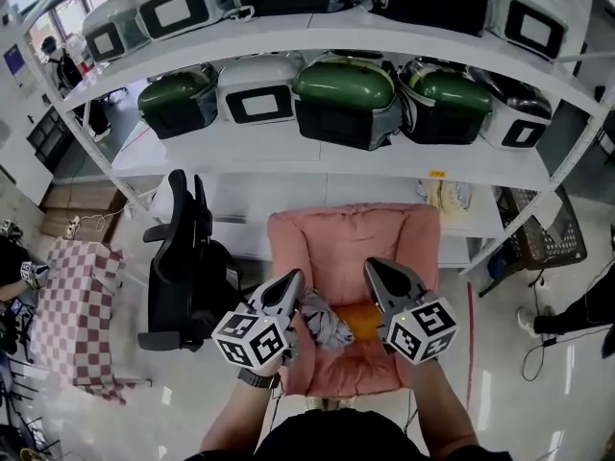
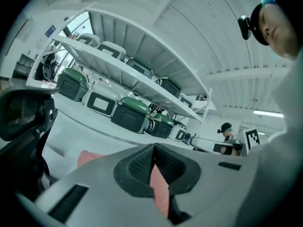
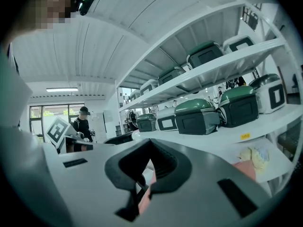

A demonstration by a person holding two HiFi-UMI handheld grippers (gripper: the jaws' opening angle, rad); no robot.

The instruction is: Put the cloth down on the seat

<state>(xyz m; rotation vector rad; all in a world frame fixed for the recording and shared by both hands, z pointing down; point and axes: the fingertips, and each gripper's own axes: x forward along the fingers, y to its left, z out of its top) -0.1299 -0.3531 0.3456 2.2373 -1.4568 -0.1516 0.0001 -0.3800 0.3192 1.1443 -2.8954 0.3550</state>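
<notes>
- Head view shows the cloth lying in a bunch on the pink seat. It is about the middle of the seat, a bit toward the left edge.
- It is grey and white. An orange thing lies right next to it on the cushion. I cannot tell if that is part of the cloth or something else.
- My left gripper hangs over the left side of the seat, just beside the cloth. I cannot tell if it touches the cloth.
- In the left gripper view the left gripper's jaws are pressed together with nothing between them. Only the pink of the seat shows behind.
- My right gripper is over the right side of the seat, near the orange thing.
- In the right gripper view the right gripper's jaws also meet at the tip, and I see nothing held there.
- I think the job is done or very nearly done, since the cloth is on the seat and neither tool holds it. All that looks left is to pull both tools back.
- For writing, I can read nothing. Each marker cube has black and white squares but no words.
- A small yellow tag sticks on the edge of the shelf behind the seat, and it is too small to read.
- The green and white cases on the shelf show no name I can make out.
</notes>
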